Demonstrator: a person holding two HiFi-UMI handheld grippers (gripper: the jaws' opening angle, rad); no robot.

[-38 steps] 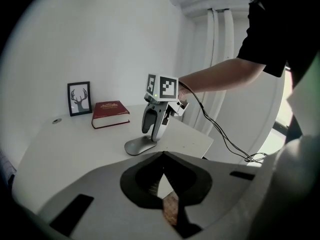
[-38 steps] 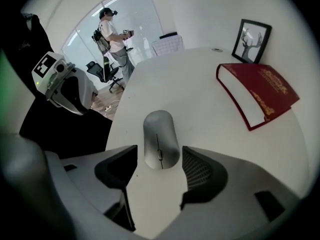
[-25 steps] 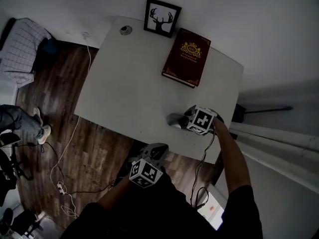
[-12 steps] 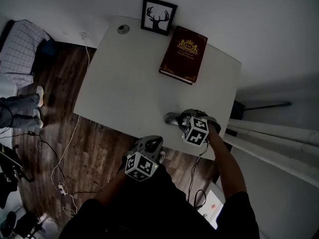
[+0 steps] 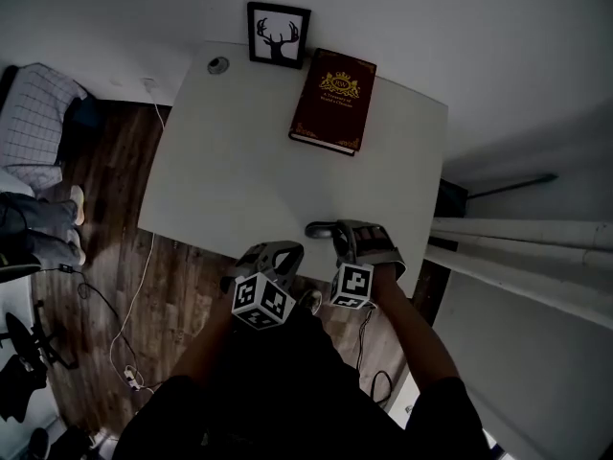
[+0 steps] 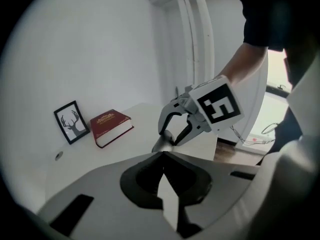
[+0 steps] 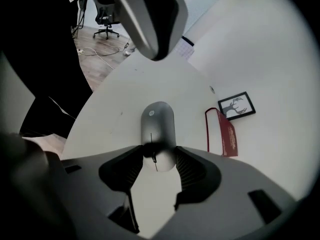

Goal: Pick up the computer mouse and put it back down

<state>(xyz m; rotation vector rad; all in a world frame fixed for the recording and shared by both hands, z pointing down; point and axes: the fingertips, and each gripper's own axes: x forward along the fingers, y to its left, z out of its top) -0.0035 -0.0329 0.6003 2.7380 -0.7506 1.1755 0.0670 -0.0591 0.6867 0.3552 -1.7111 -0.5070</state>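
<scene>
The grey computer mouse (image 5: pixel 319 229) lies near the front right corner of the white table (image 5: pixel 230 161). In the right gripper view the mouse (image 7: pixel 158 129) sits between my right gripper's (image 7: pixel 159 159) jaws. These have just been closing, and the pads now press on the mouse's sides. Whether it is lifted off the tabletop I cannot tell. My left gripper (image 5: pixel 285 251) hangs shut and empty just off the table's front edge, left of the right gripper (image 5: pixel 333 235). The left gripper view shows the right gripper (image 6: pixel 175 134) over the mouse (image 6: pixel 162 143).
A dark red book (image 5: pixel 332 101) and a framed deer picture (image 5: pixel 279 34) stand at the table's back edge, with a small round grommet (image 5: pixel 218 64) to their left. Cables (image 5: pixel 144 286) trail over the wooden floor at left. White pipes (image 5: pixel 517 247) run along the right.
My right gripper has rolled, so its marker cube now faces the person, and its jaws have narrowed onto the mouse. The left gripper has drifted closer to the table edge and the right gripper.
</scene>
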